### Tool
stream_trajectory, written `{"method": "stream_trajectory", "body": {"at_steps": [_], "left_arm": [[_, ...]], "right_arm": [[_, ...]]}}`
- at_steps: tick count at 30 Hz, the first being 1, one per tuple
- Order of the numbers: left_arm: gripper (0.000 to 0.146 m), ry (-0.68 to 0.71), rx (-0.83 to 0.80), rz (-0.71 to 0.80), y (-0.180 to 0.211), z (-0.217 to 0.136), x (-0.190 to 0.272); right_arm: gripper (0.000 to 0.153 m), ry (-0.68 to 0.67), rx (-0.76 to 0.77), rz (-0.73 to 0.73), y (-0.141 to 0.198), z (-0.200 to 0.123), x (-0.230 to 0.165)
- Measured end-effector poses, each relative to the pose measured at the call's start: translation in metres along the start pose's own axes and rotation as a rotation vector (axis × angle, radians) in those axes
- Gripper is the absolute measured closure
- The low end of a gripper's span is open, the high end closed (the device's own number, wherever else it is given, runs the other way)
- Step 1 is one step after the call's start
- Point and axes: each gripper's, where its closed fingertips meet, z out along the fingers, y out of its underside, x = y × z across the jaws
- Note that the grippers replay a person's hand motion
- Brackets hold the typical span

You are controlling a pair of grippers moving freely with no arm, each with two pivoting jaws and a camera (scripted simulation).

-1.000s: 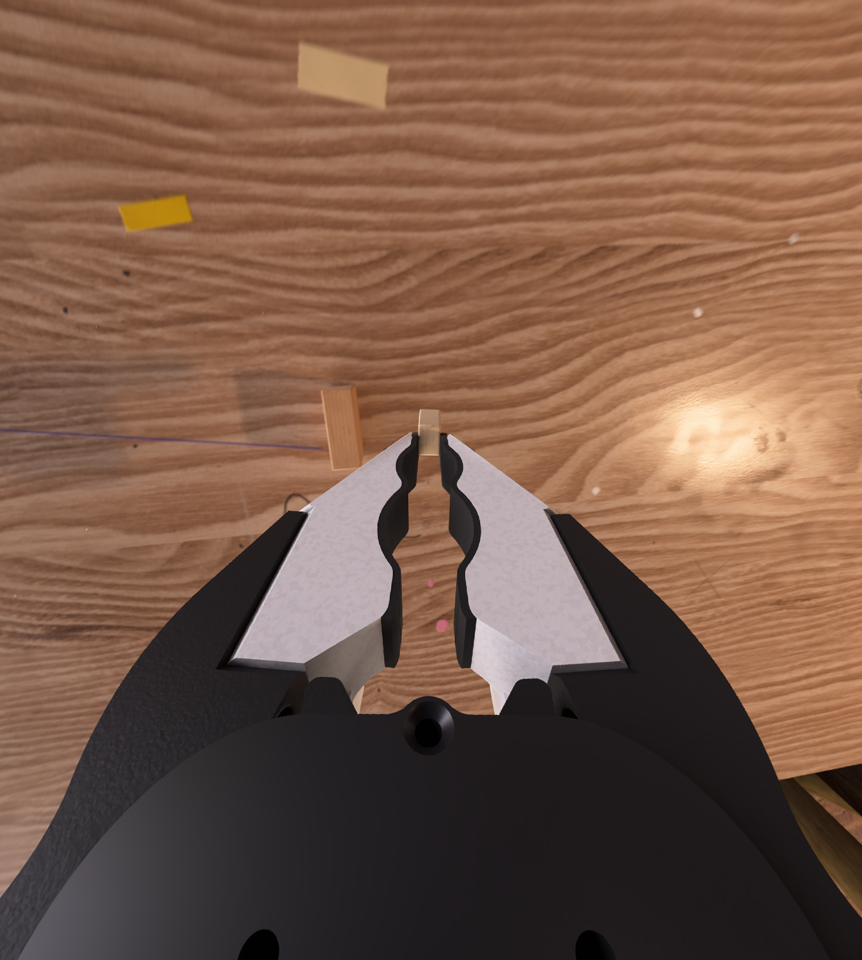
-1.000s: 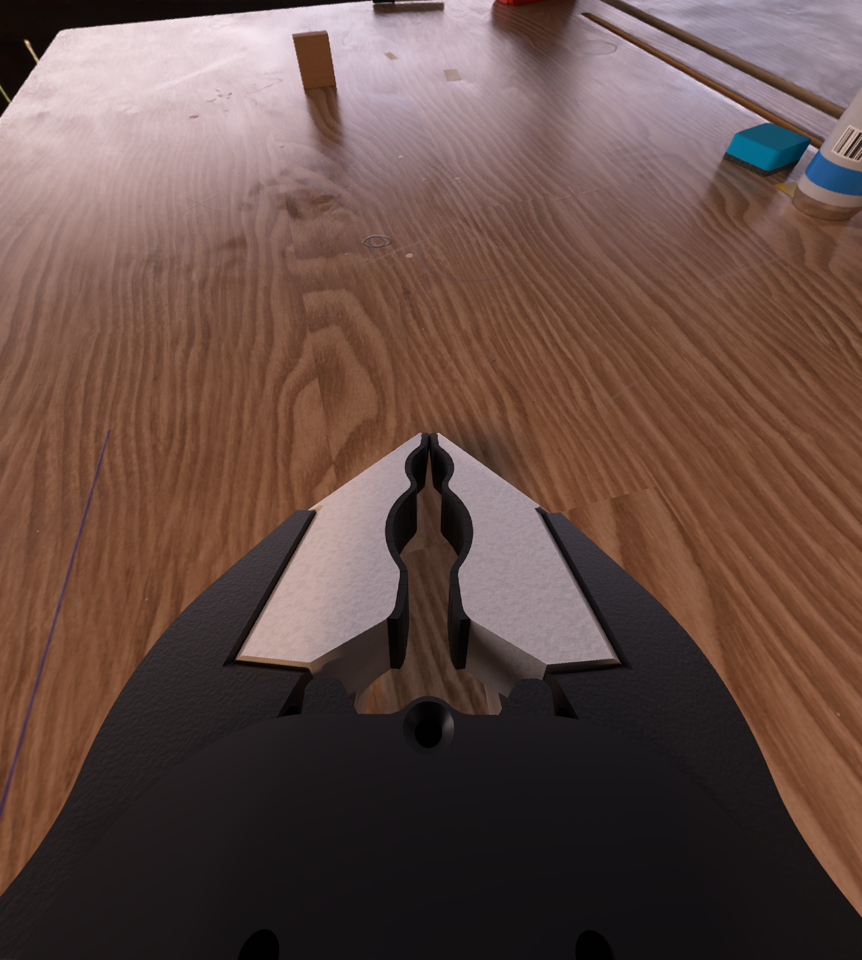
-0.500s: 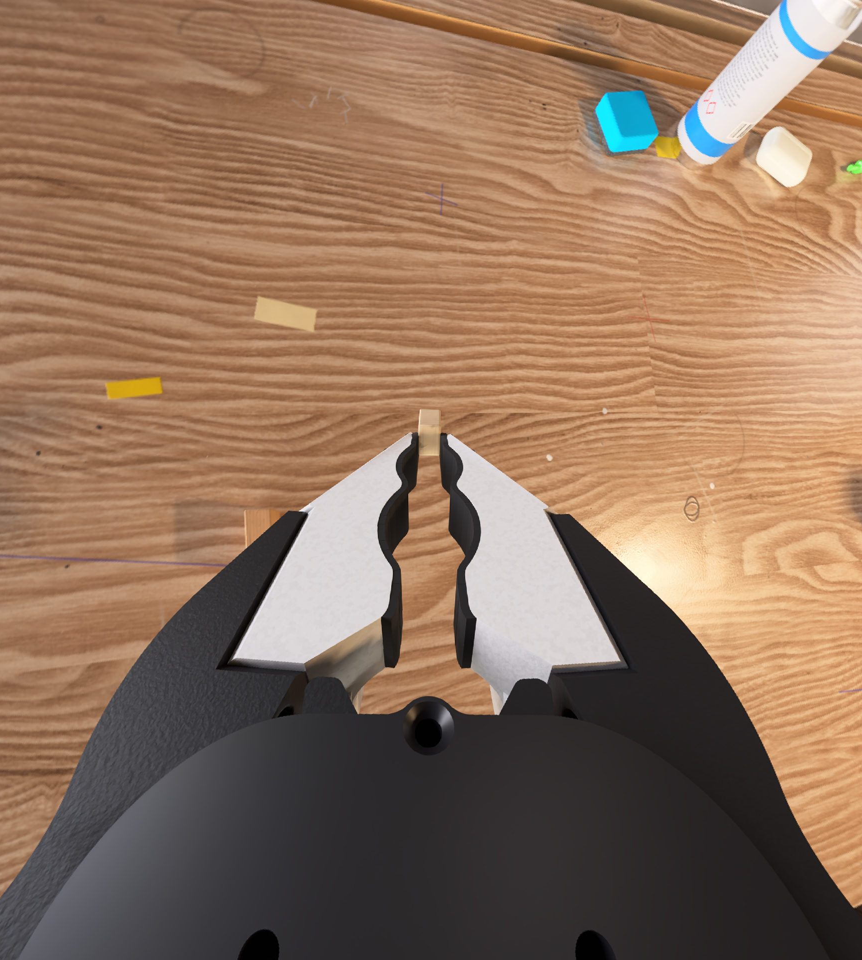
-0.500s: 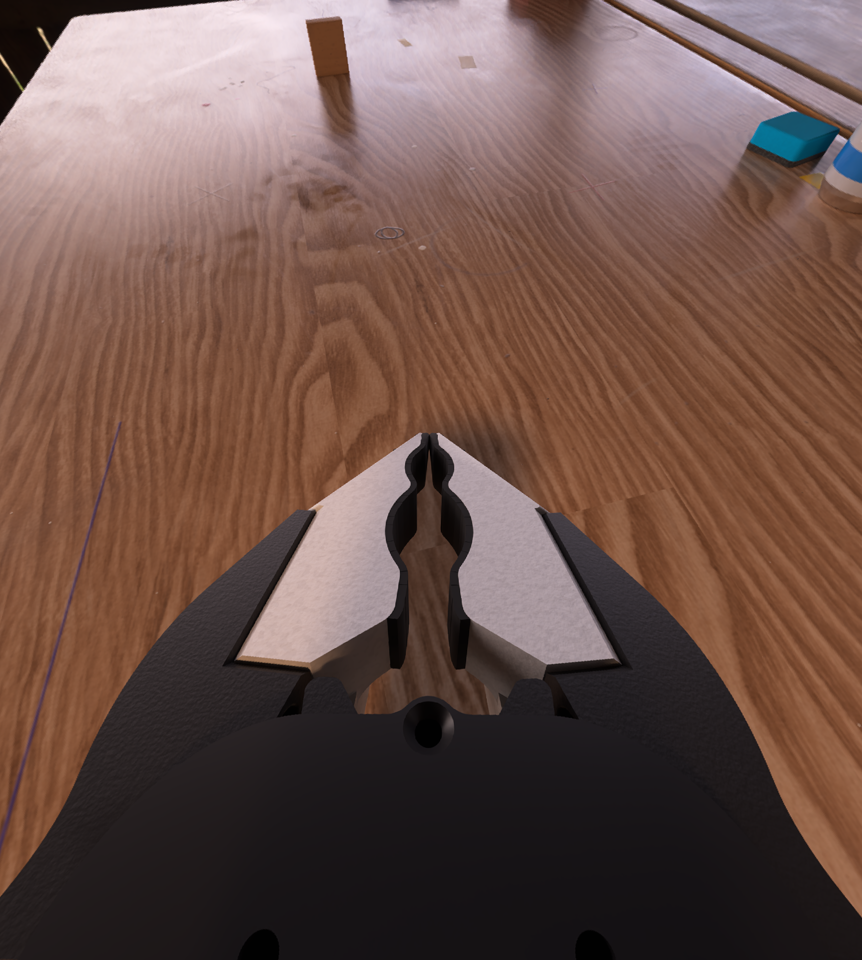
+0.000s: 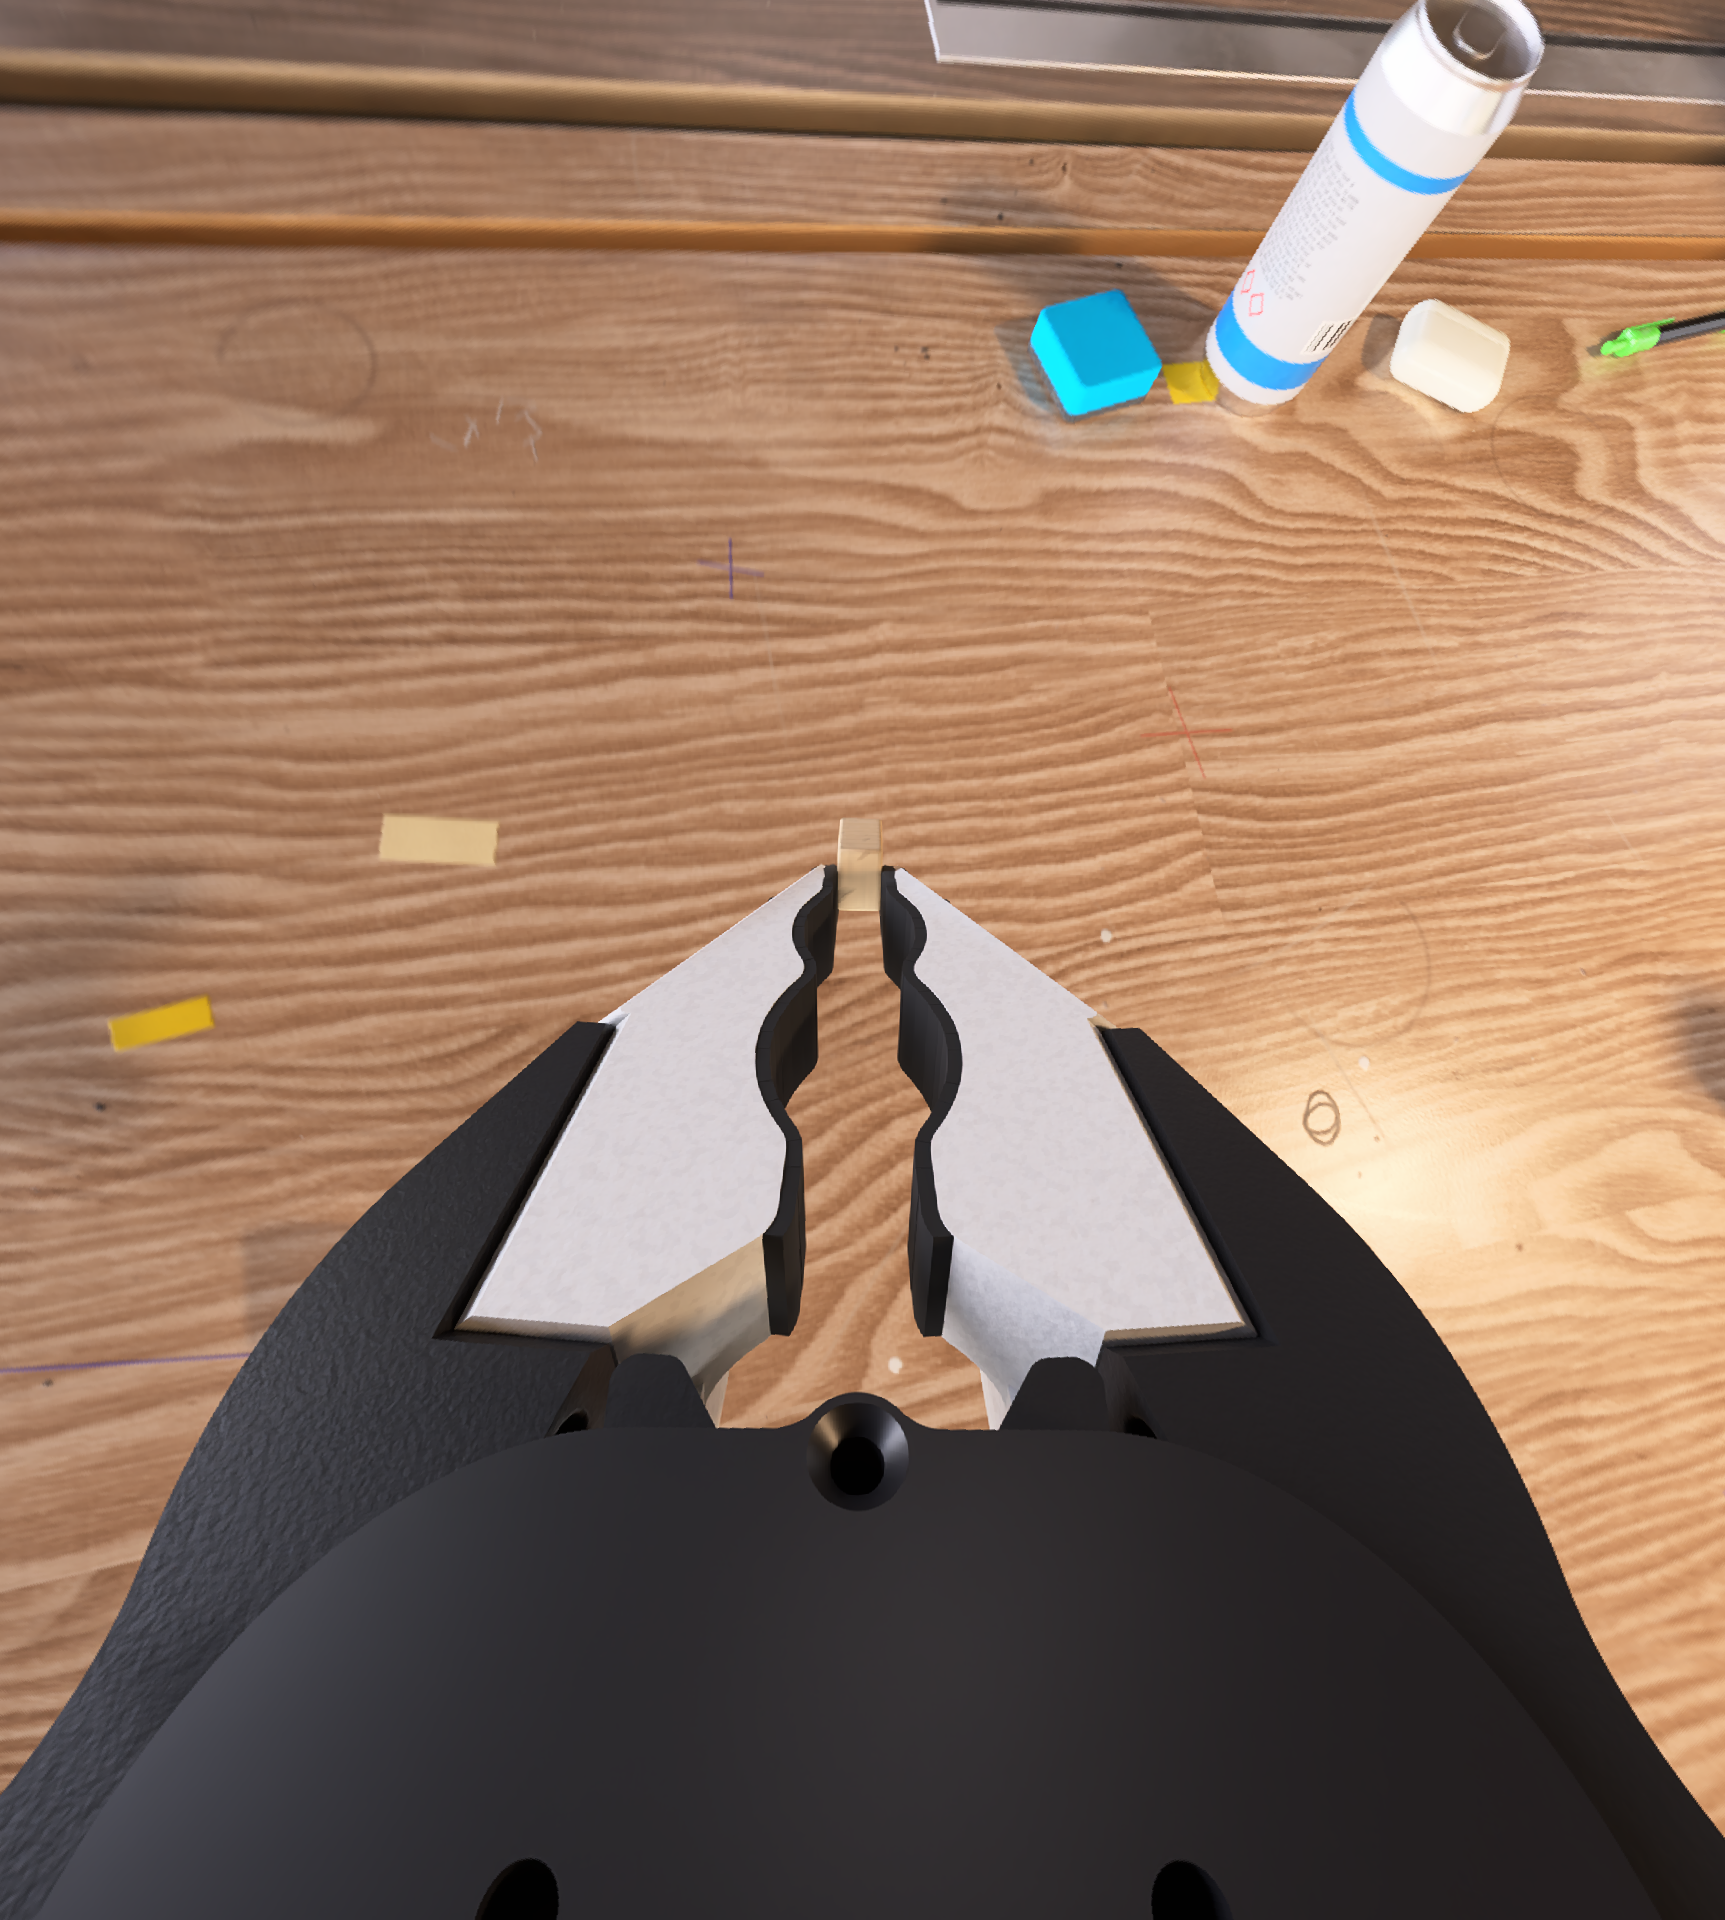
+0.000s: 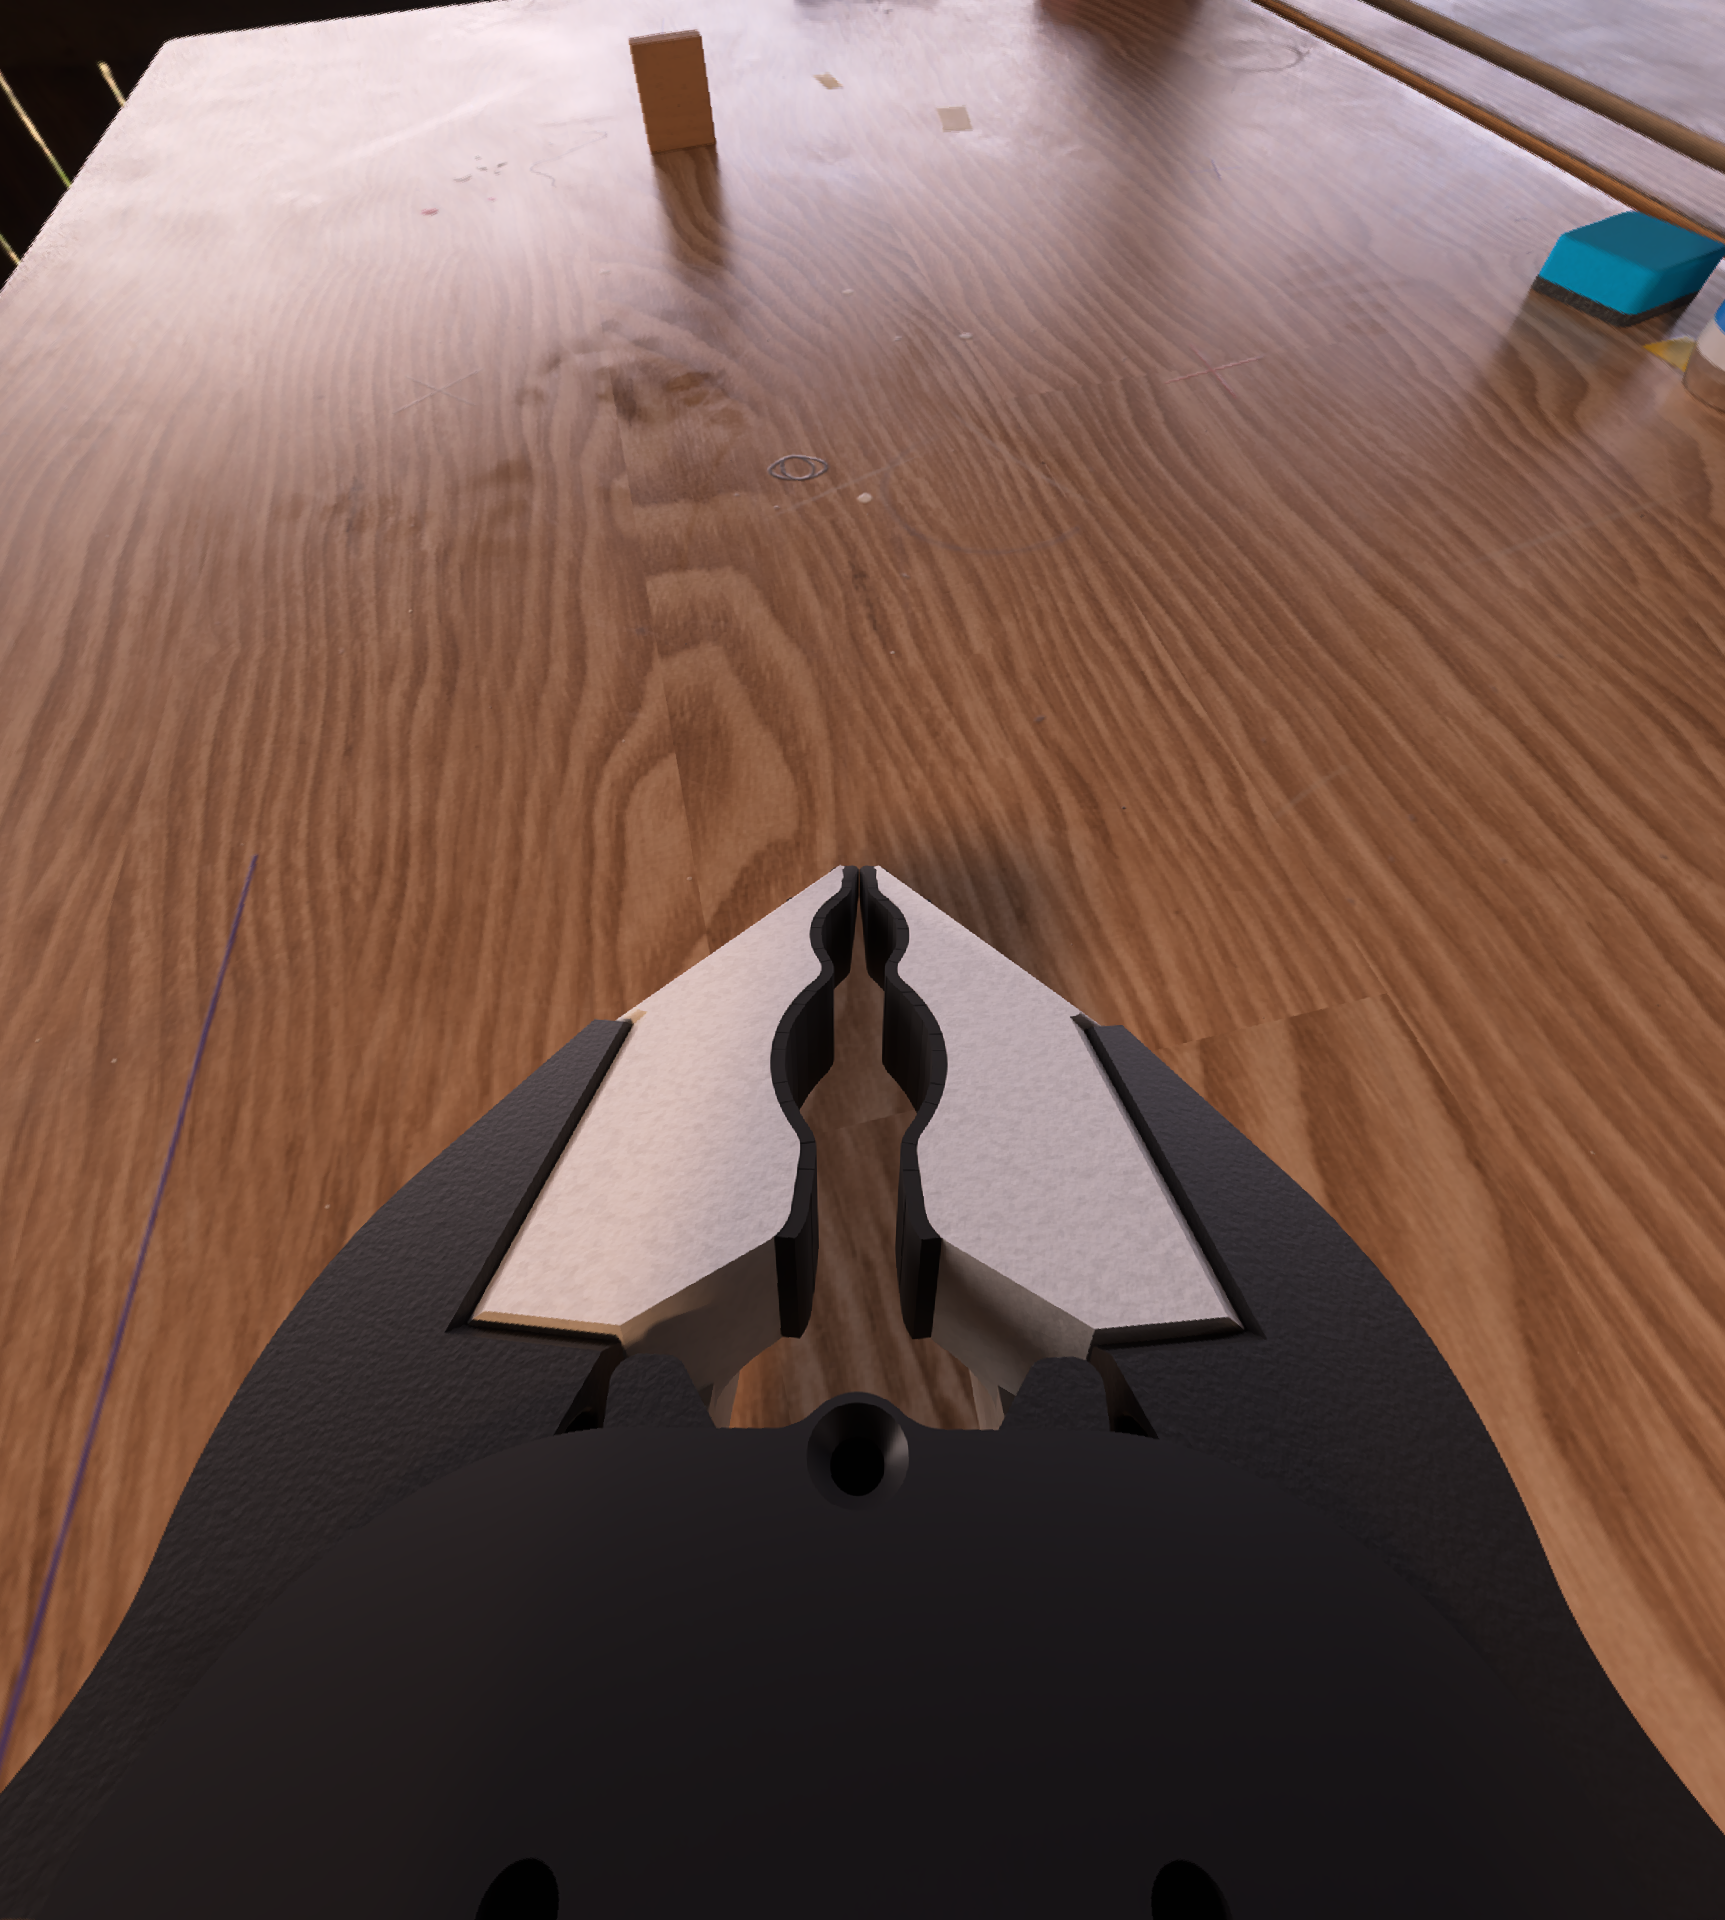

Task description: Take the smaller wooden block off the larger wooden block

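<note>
My left gripper hangs above the wood-grain tabletop, looking steeply down, its tips pinched on the small pale wooden block. My right gripper sits low, tips closed together on nothing. Only its view shows the larger upright tan wooden block, far off at 12 o'clock. The left view alone shows the whole white tube with blue bands at 1 o'clock, its fine print unreadable.
</note>
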Motion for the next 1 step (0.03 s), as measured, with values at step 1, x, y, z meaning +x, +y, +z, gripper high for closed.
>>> {"method": "stream_trajectory", "body": {"at_steps": [1], "left_arm": [[0.139, -0.013, 0.008, 0.021, -0.0049, -0.0004, 0.0052]], "right_arm": [[0.153, 0.002, -0.001, 0.004, -0.0003, 0.0007, 0.0002]]}}
